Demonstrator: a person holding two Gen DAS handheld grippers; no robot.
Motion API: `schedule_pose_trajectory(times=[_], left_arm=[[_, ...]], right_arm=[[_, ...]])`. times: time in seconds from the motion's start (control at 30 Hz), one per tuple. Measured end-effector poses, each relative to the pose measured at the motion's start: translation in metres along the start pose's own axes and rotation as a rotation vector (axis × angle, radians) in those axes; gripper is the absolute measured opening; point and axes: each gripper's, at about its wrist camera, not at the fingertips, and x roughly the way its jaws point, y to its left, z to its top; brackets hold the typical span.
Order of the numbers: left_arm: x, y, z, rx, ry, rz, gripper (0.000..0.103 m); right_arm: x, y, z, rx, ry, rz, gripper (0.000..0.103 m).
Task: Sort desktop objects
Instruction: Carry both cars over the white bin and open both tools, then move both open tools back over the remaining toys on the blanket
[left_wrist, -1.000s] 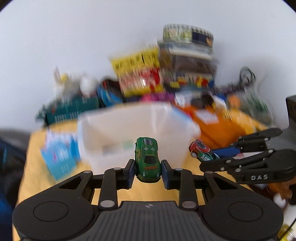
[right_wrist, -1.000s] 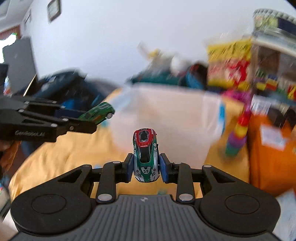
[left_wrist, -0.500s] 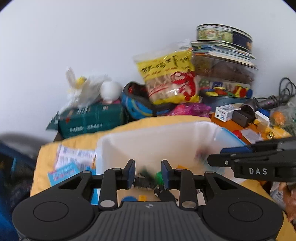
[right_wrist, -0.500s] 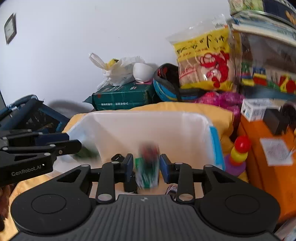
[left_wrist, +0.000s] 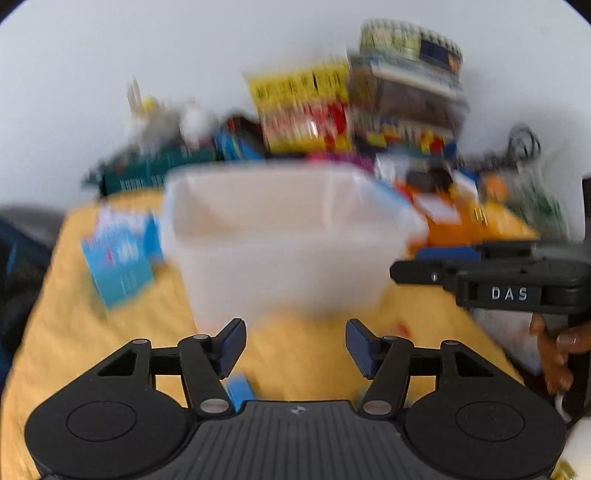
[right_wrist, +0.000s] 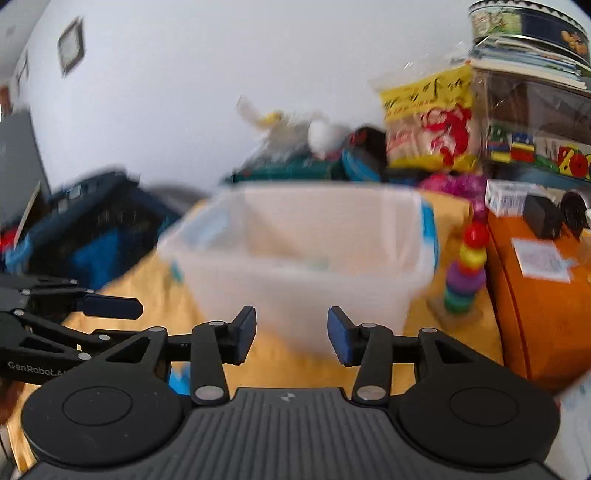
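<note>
Yellow-covered desk (left_wrist: 74, 317), clear bin (left_wrist: 288, 236): left hand-held gripper (left_wrist: 295, 345) and right hand-held gripper (right_wrist: 291, 334) spread, empty; between drops, next item wanted.

A translucent white plastic bin (left_wrist: 288, 254) with blue side clips is standing upright at mid-frame on the yellow cloth, blurred in both views; its contents are showing only as faint smudges.
</note>
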Motion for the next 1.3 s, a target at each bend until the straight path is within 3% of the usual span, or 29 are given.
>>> schedule_pose_trajectory(times=[0.1,0.17,0.37,0.5,0.6,0.83,0.97,1.03,1.07,1.1,1.3], left_arm=[[0.007,-0.013,-0.030,0.033,0.094,0.003,0.063],[0.009,-0.019,-0.047,0.036,0.134,-0.019,0.063],[0.010,-0.031,-0.076,0.035,0.182,-0.078,0.063],[0.011,-0.036,-0.083,0.031,0.203,-0.092,0.063],[0.011,-0.039,-0.086,0.019,0.213,-0.111,0.063],[0.027,-0.032,-0.085,-0.159,0.266,-0.215,0.059],[0.050,-0.027,-0.085,-0.232,0.306,-0.211,0.058],[0.059,-0.026,-0.083,-0.256,0.301,-0.213,0.053],[0.062,-0.028,-0.081,-0.252,0.291,-0.207,0.048],[0.065,-0.030,-0.079,-0.239,0.289,-0.207,0.036],[0.060,-0.051,-0.076,-0.055,0.295,-0.198,0.032]], right_arm=[[-0.003,0.009,-0.028,-0.044,0.065,-0.003,0.048],[-0.001,0.013,-0.046,-0.052,0.132,0.041,0.048],[-0.005,0.036,-0.080,-0.153,0.239,0.053,0.045],[-0.007,0.039,-0.096,-0.128,0.285,0.052,0.045],[-0.009,0.040,-0.100,-0.146,0.291,0.046,0.044],[-0.025,0.032,-0.113,-0.121,0.288,0.018,0.043],[-0.030,0.028,-0.114,-0.125,0.275,0.007,0.042],[-0.032,0.027,-0.115,-0.124,0.271,0.003,0.042],[-0.033,0.027,-0.116,-0.122,0.270,0.003,0.042],[-0.035,0.026,-0.117,-0.119,0.269,0.004,0.042],[-0.036,0.023,-0.120,-0.094,0.267,0.011,0.042]])
